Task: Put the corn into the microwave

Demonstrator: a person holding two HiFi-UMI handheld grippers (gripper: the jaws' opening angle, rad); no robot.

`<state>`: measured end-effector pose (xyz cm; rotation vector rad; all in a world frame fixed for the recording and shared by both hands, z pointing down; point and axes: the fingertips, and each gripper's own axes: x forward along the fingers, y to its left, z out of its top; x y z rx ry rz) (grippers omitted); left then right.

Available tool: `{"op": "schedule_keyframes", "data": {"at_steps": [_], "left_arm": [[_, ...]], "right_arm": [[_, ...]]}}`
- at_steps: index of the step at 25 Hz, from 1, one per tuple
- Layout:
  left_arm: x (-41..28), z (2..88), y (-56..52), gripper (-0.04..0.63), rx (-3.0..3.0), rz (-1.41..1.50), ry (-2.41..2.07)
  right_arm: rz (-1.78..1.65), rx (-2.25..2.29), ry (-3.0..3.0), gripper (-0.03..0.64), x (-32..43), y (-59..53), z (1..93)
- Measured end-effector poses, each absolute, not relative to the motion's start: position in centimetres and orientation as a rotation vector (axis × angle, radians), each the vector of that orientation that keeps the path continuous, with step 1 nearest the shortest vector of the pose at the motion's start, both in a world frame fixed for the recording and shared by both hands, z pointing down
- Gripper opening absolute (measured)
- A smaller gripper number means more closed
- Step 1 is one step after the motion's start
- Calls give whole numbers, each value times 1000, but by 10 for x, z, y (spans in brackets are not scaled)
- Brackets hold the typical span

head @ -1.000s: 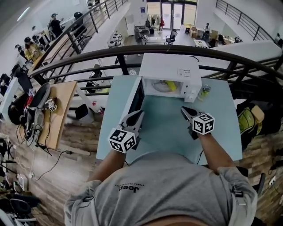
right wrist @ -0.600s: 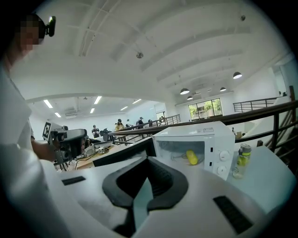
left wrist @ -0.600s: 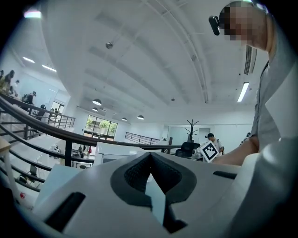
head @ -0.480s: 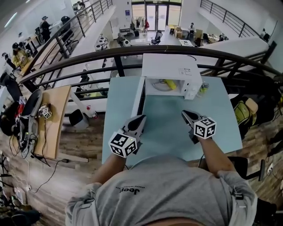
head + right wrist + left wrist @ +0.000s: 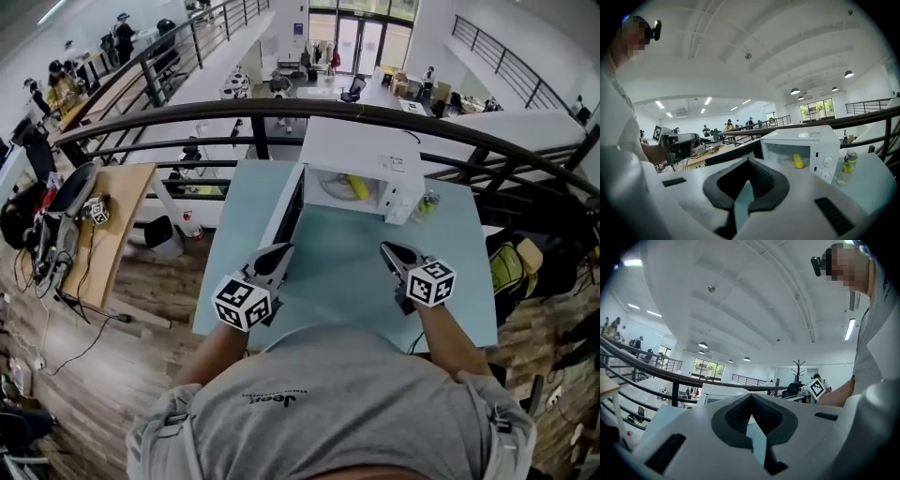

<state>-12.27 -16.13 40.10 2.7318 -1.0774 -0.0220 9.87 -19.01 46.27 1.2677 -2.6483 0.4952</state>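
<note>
Yellow corn [image 5: 360,187] beyond right hand-held gripper [image 5: 385,248]

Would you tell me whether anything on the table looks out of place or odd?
Nothing looks spilled or damaged. The microwave has its door wide open with the corn inside; the bottle stands upright beside it.

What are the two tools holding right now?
Nothing. The left tool and right tool are both shut and empty; the corn lies inside the microwave.
</note>
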Motion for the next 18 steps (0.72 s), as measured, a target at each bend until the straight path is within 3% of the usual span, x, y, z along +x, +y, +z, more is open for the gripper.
{"op": "schedule_keyframes", "data": {"at_steps": [18], "left_arm": [[-35,398,-142,8,2693,-28,-1117]], "right_arm": [[542,1227,-2725,18,199,-150,450]]}}
